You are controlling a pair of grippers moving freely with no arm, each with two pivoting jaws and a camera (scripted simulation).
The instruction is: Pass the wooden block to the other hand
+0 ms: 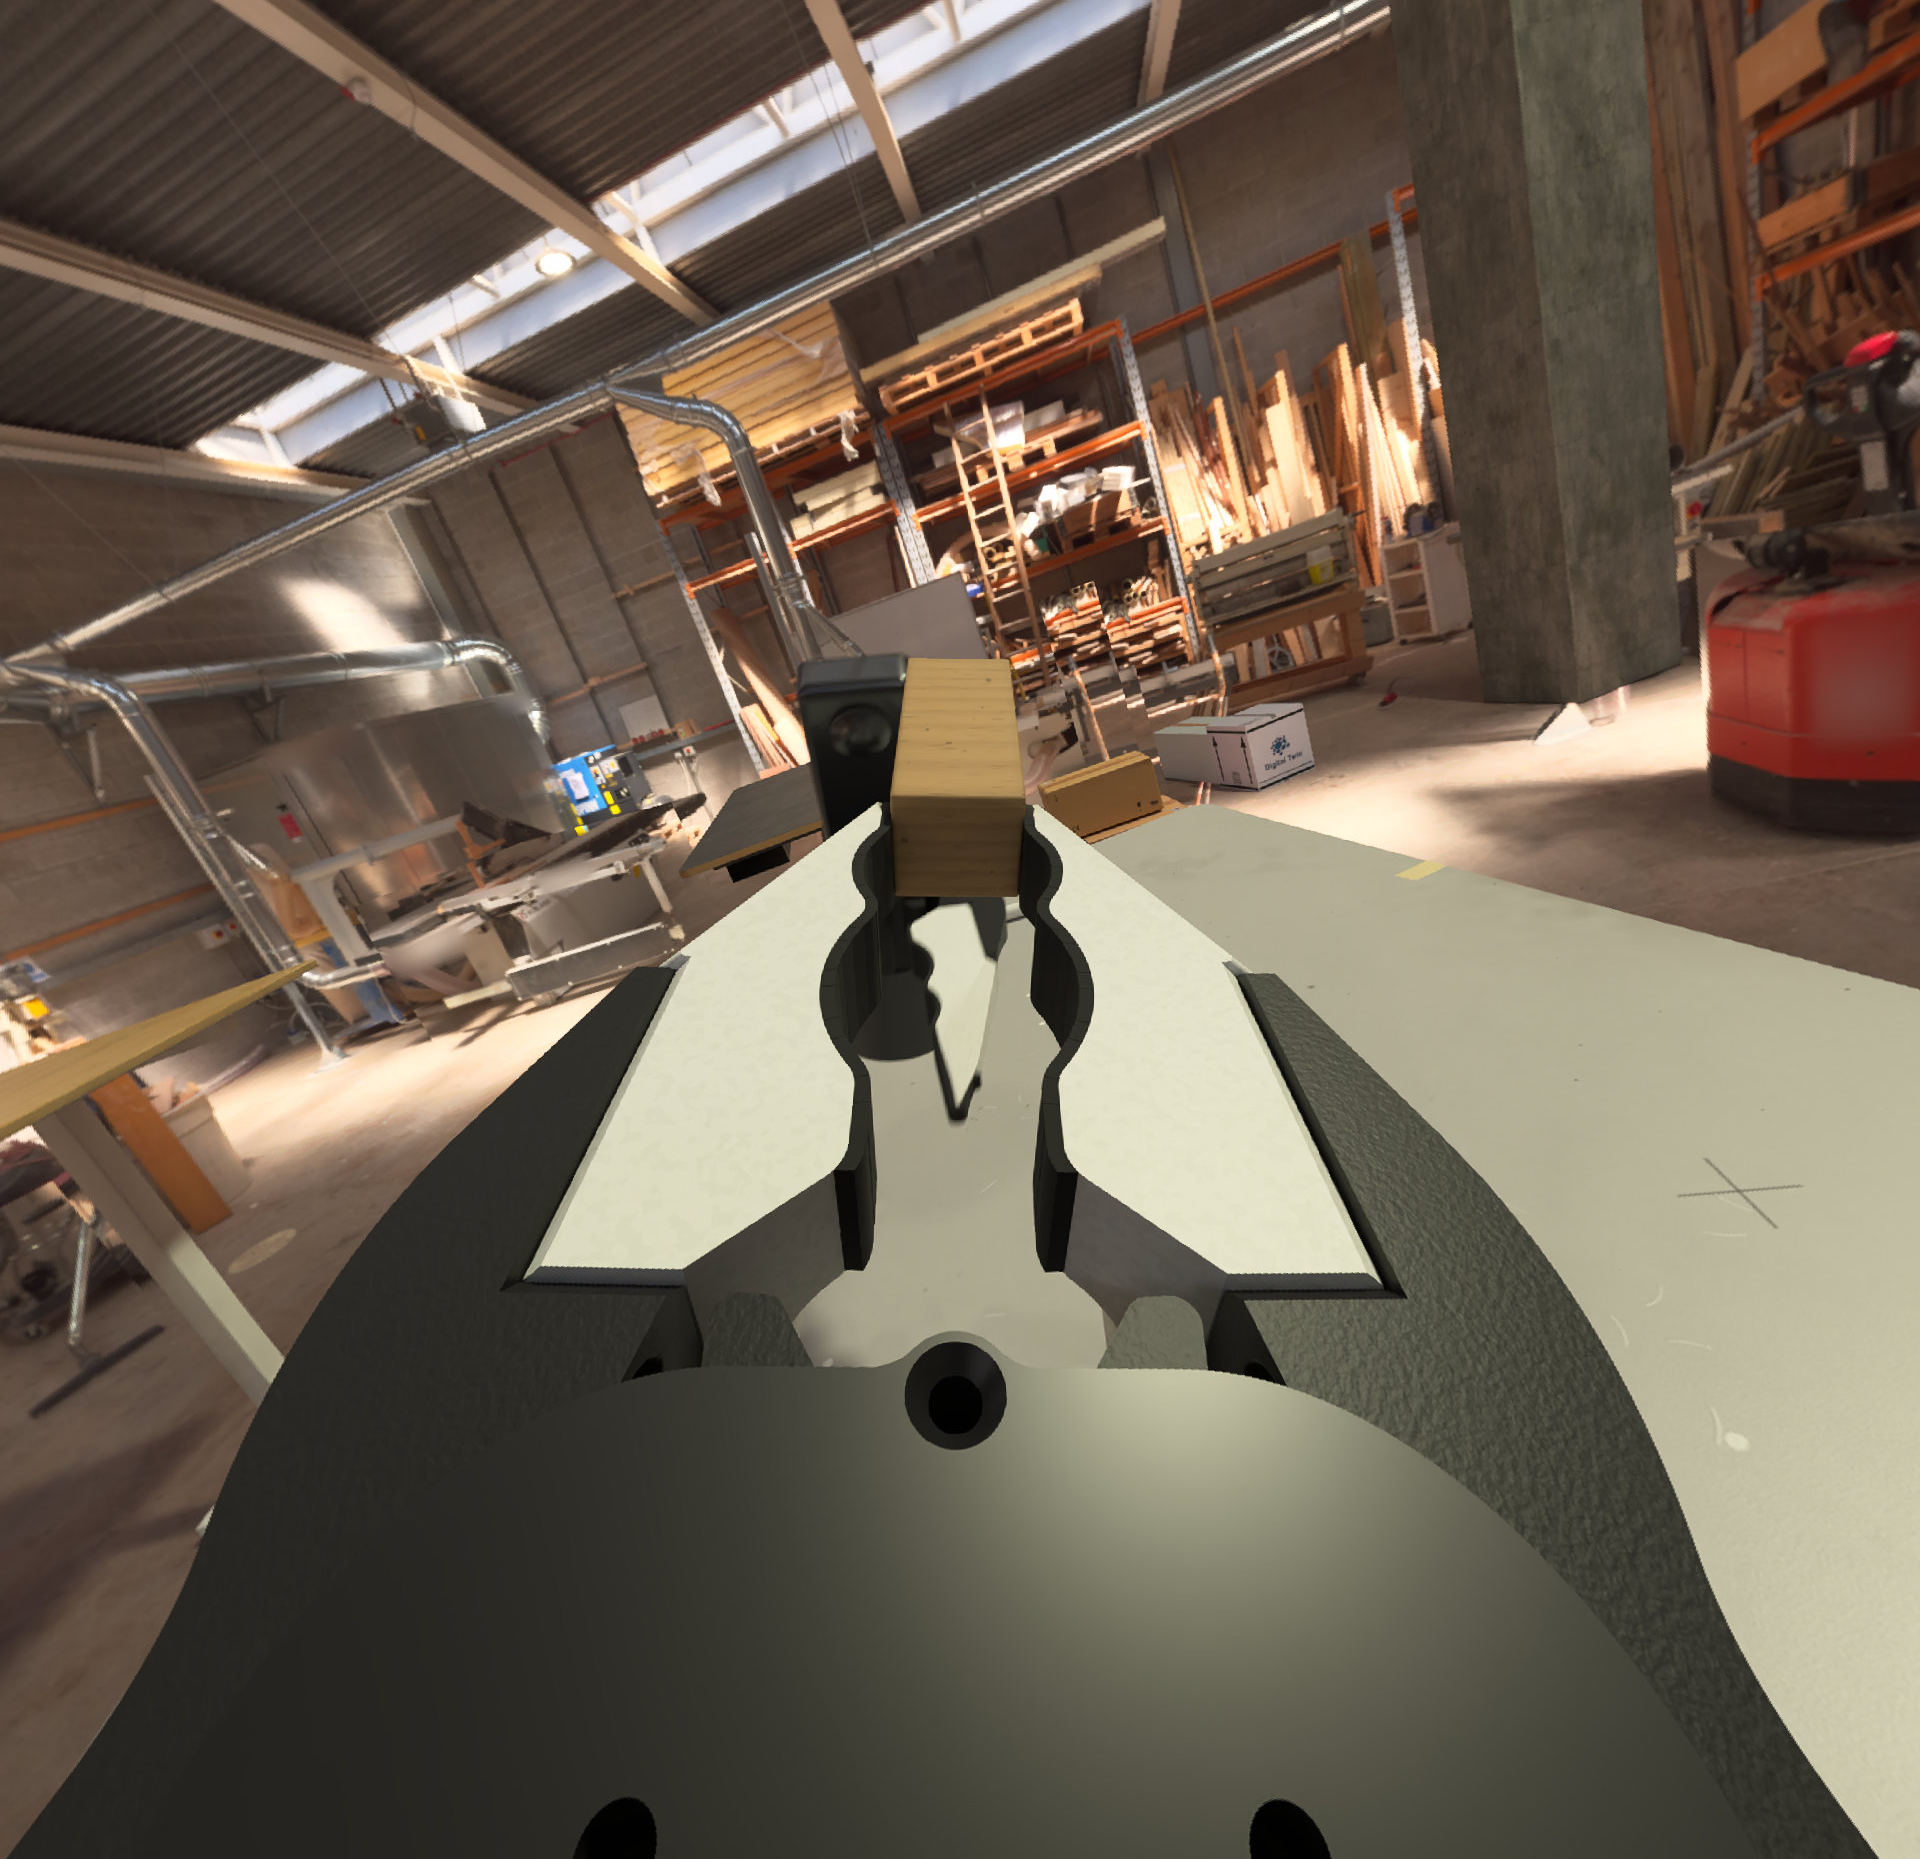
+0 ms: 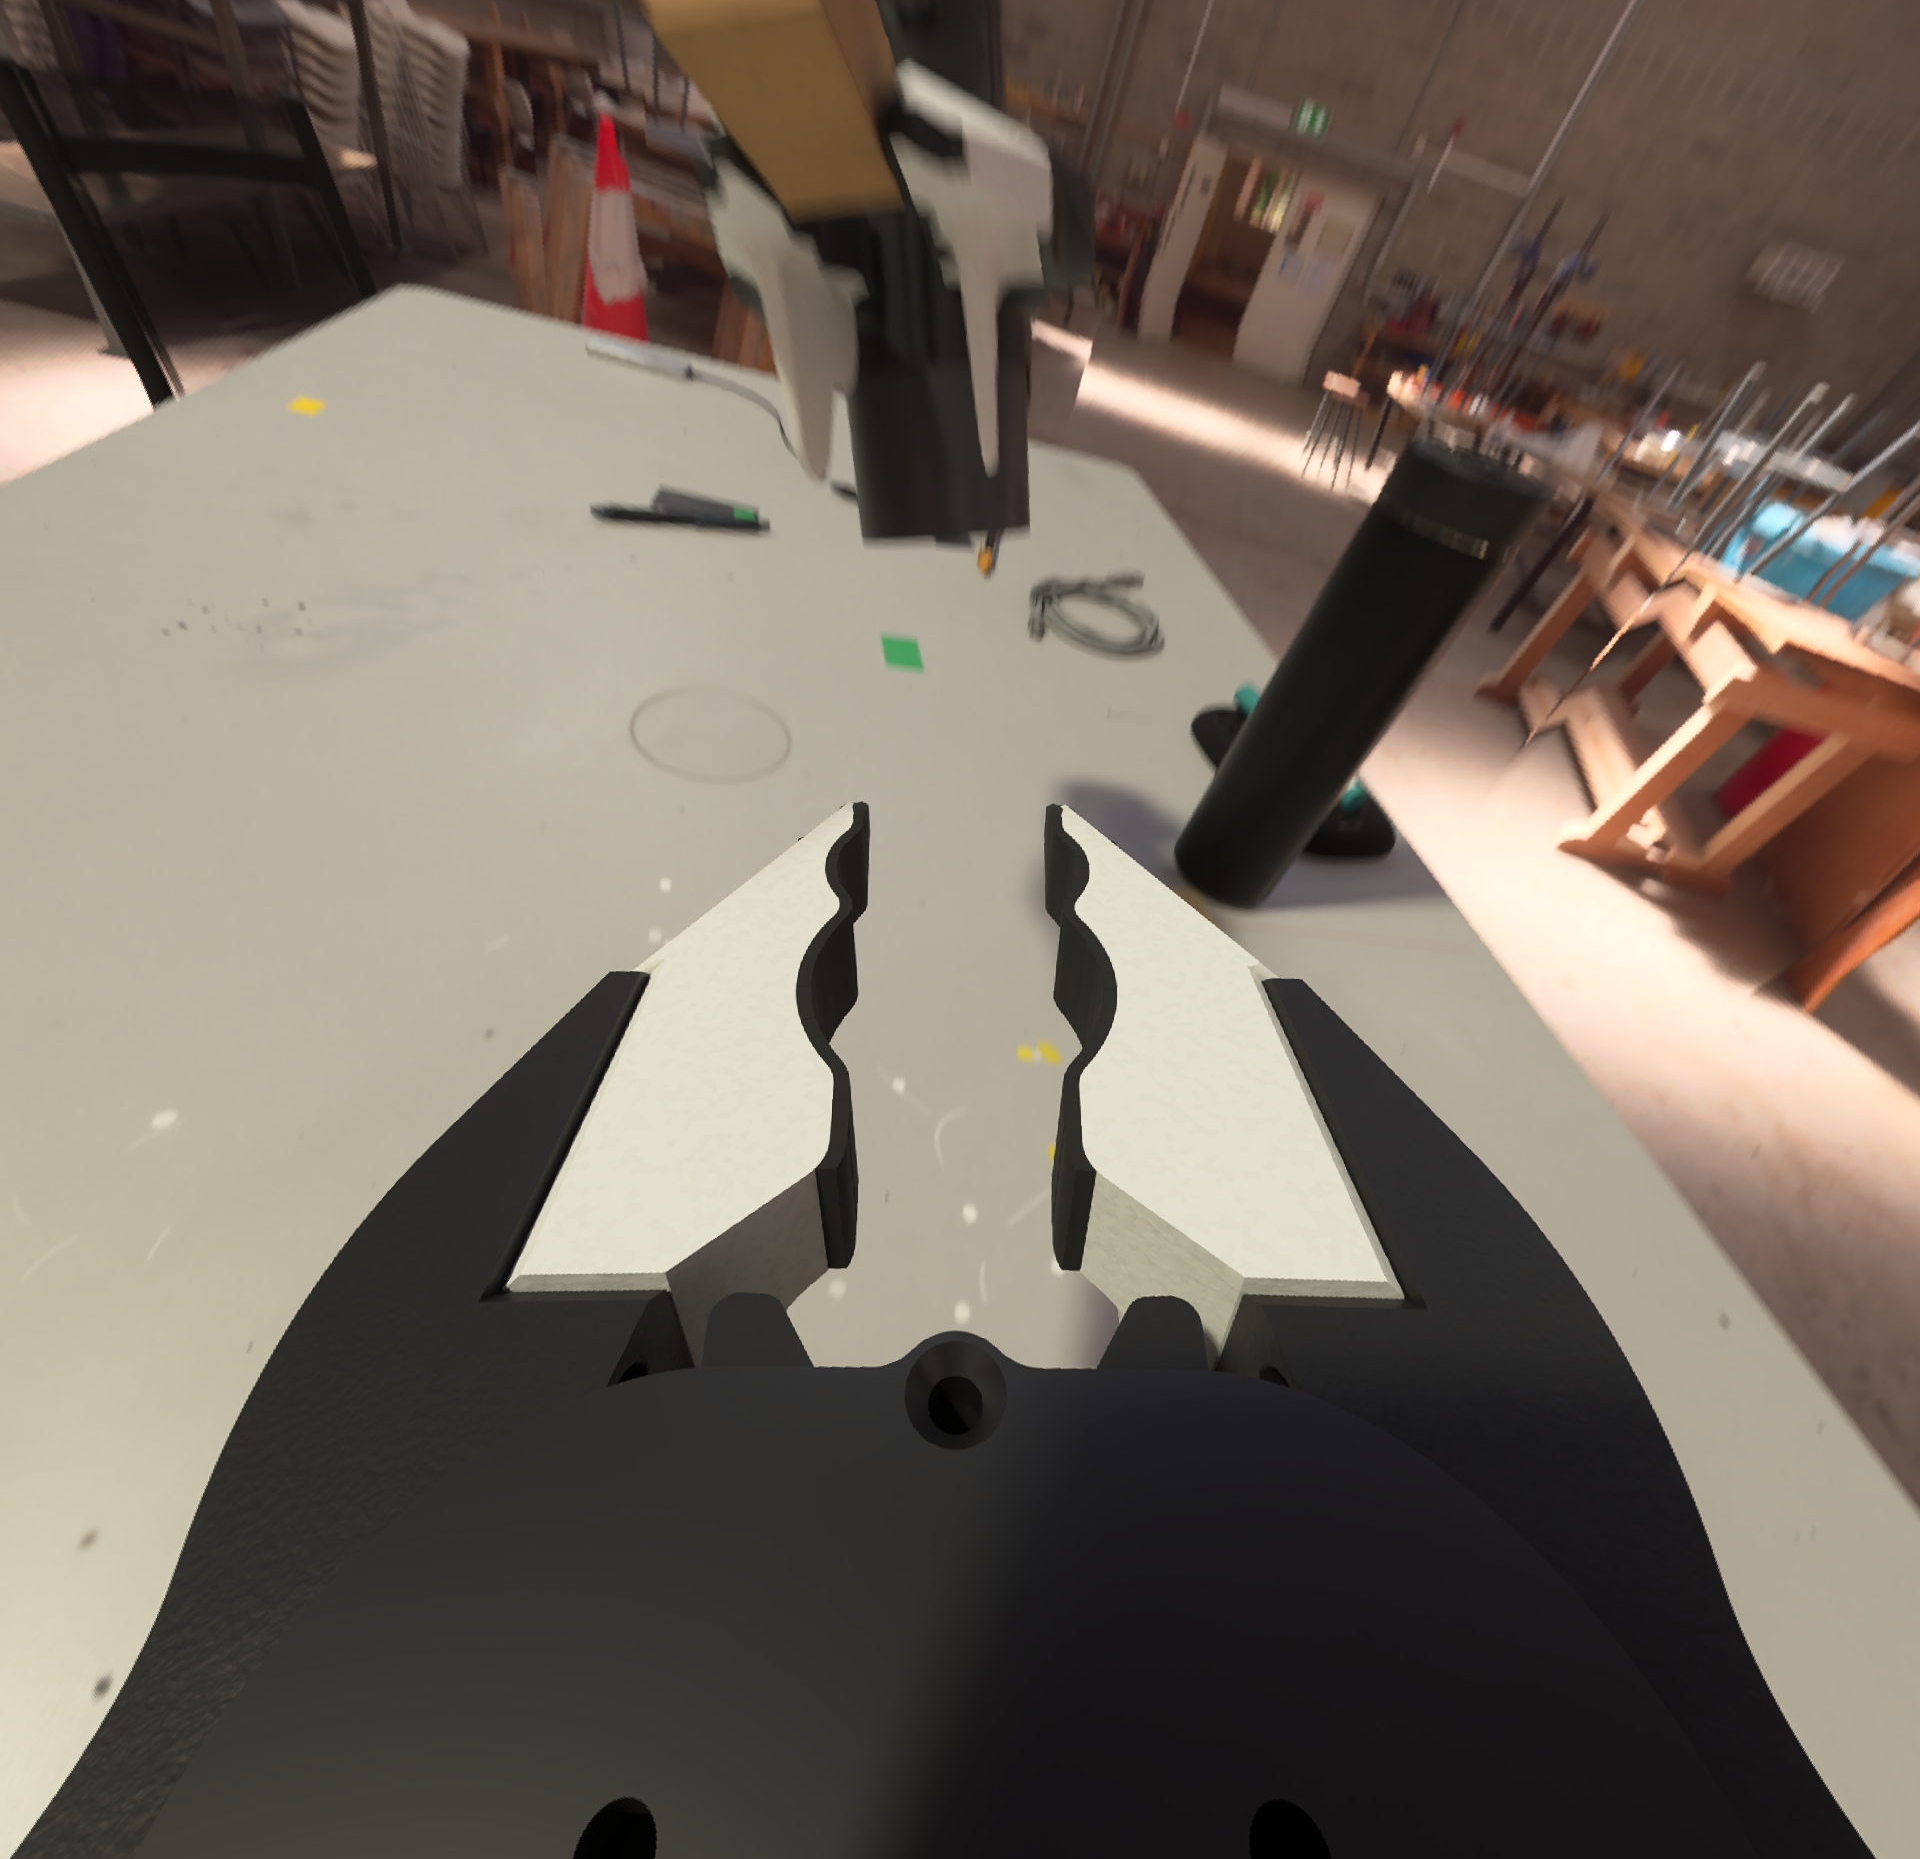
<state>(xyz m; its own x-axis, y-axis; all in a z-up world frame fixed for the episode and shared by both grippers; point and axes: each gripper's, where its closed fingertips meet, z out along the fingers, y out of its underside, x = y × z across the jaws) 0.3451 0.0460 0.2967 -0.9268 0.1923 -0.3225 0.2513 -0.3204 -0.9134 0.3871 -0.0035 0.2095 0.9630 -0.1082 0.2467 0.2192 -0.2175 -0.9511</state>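
Note:
The wooden block [image 1: 954,770] is a light, rectangular bar. My left gripper [image 1: 956,833] is shut on its near end, and the block sticks out forward past the fingertips above the grey table [image 1: 1507,1030]. The right gripper [image 1: 854,731] shows as a dark body just behind and left of the block, with one of its fingers below it. In the right wrist view my right gripper [image 2: 954,822] is open and empty, low over the table [image 2: 312,770]. The left gripper [image 2: 894,282] hangs ahead and above it, holding the block [image 2: 769,53] at the top edge.
On the table in the right wrist view stand a tall black cylinder [image 2: 1340,677] at the right edge, a coiled cable [image 2: 1091,614], a pen [image 2: 681,510] and a green square marker [image 2: 900,653]. A traffic cone [image 2: 613,240] stands beyond the far edge.

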